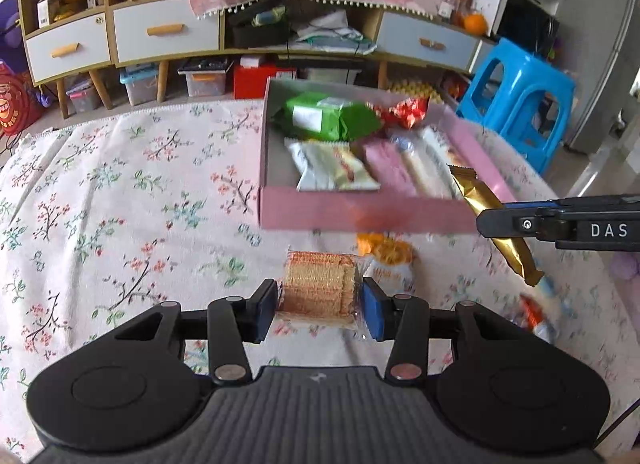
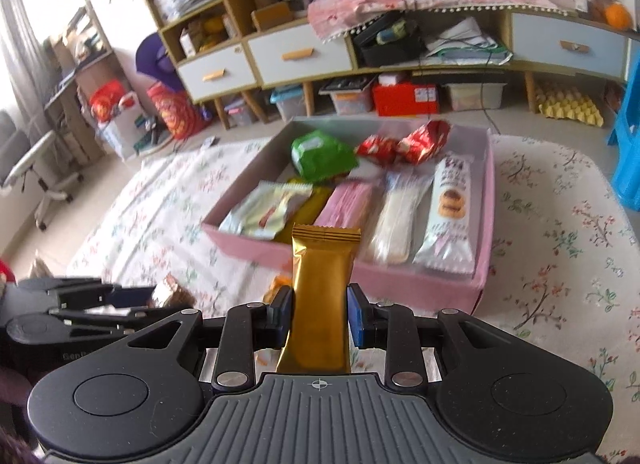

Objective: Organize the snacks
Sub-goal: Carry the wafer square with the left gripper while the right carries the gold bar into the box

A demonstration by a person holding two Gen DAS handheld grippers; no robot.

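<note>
My left gripper is shut on a clear-wrapped cracker pack, just above the floral cloth and in front of the pink box. The right wrist view shows the same pack at the left gripper's tips. My right gripper is shut on a gold snack bar, which stands upright near the box's front wall. In the left wrist view the gold bar hangs slanted from the right gripper by the box's front right corner. The box holds several packets, among them a green one.
An orange packet lies on the cloth just before the box, and a red-and-white packet lies blurred at the right. A blue stool stands past the cloth's right edge. A low cabinet runs along the back wall.
</note>
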